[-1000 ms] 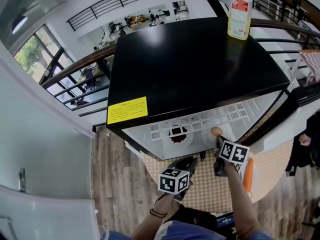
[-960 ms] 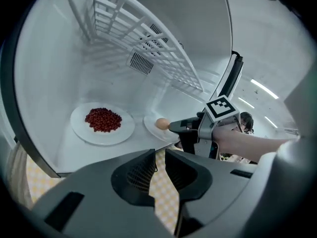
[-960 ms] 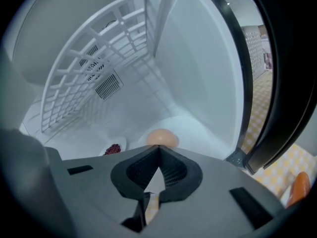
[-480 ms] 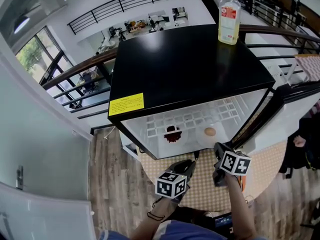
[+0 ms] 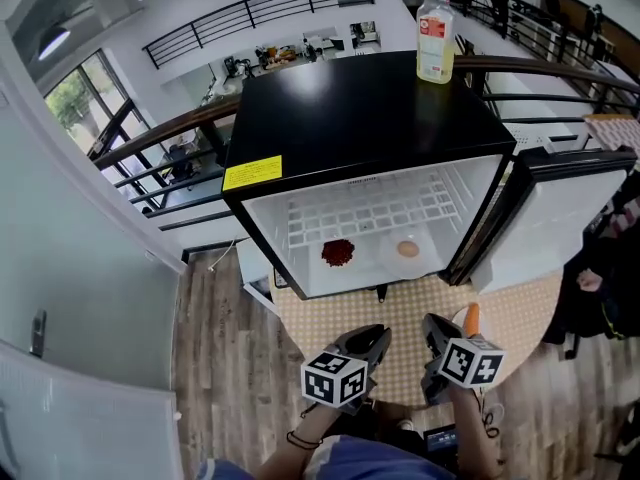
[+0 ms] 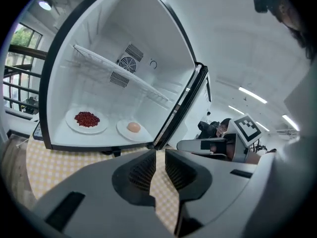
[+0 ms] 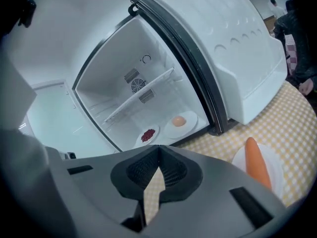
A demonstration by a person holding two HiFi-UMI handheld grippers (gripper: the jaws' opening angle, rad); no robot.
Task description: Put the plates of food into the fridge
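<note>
The small fridge (image 5: 350, 118) stands open. On its floor are two white plates: one with red beans (image 5: 338, 253) (image 6: 87, 119) (image 7: 147, 135), one with an egg (image 5: 407, 250) (image 6: 132, 128) (image 7: 179, 121). A third plate (image 7: 240, 158) holding a carrot (image 5: 471, 318) (image 7: 257, 165) lies on the checked mat outside, right of the doorway. My left gripper (image 5: 372, 340) (image 6: 159, 157) hovers in front of the fridge, its jaws a narrow slit apart and empty. Beside it my right gripper (image 5: 432, 330) (image 7: 158, 165) is shut on nothing, just left of the carrot.
The fridge door (image 5: 545, 218) (image 7: 233, 53) swings out to the right. A wire shelf (image 5: 370, 213) spans the upper interior. A bottle (image 5: 434, 28) stands on the black top. The checked mat (image 5: 400, 308) covers wooden floor. A person (image 5: 600, 288) is at the right edge.
Both grippers have drawn back from the fridge mouth toward me. The right one was at the egg plate; that plate now rests inside, apart from it. More of the interior shows.
</note>
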